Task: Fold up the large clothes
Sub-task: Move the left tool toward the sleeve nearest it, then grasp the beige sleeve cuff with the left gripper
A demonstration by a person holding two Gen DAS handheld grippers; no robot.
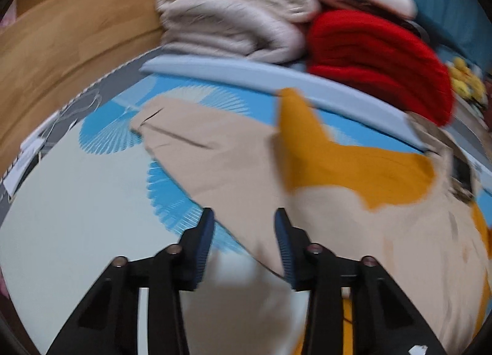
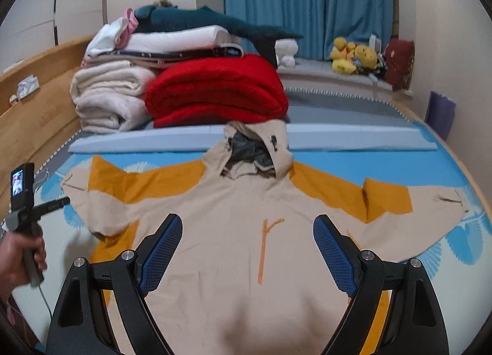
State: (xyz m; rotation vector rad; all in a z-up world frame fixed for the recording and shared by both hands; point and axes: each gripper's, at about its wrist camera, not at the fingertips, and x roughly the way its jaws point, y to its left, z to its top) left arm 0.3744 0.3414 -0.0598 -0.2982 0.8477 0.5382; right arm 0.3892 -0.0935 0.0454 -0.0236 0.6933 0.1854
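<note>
Beige and mustard-orange cloth fills the near ground of both views: a hooded jacket [image 2: 246,201] lies face up and spread flat on the bed's blue-and-white patterned sheet [image 2: 384,164], its sleeves stretched out to either side and its hood [image 2: 258,152] pointing away toward the far end. The right gripper [image 2: 247,250] hangs over the lower chest of the jacket with its blue-padded jaws spread wide, one to each side of the short orange zip [image 2: 264,250], and with nothing between them. The left gripper [image 1: 244,244] (its picture is smeared by blur) points down at the edge of the beige sleeve [image 1: 215,152]; its jaws stand partly apart, and the sleeve's edge shows in the gap between them, but no pad visibly presses on the cloth. In the right wrist view a hand [image 2: 18,256] at the left border grips the handle of that left tool beside the sleeve's cuff. Beyond the hood a long pale-blue bolster [image 2: 353,136] lies across the bed. Behind it sit a folded red blanket [image 2: 215,90] and, beside it, a stack of folded cream and white bedding [image 2: 107,93] against the wooden bed frame [image 2: 40,102]. Farthest off, yellow plush toys [image 2: 353,55] rest on a ledge under a blue curtain [image 2: 307,1].
</note>
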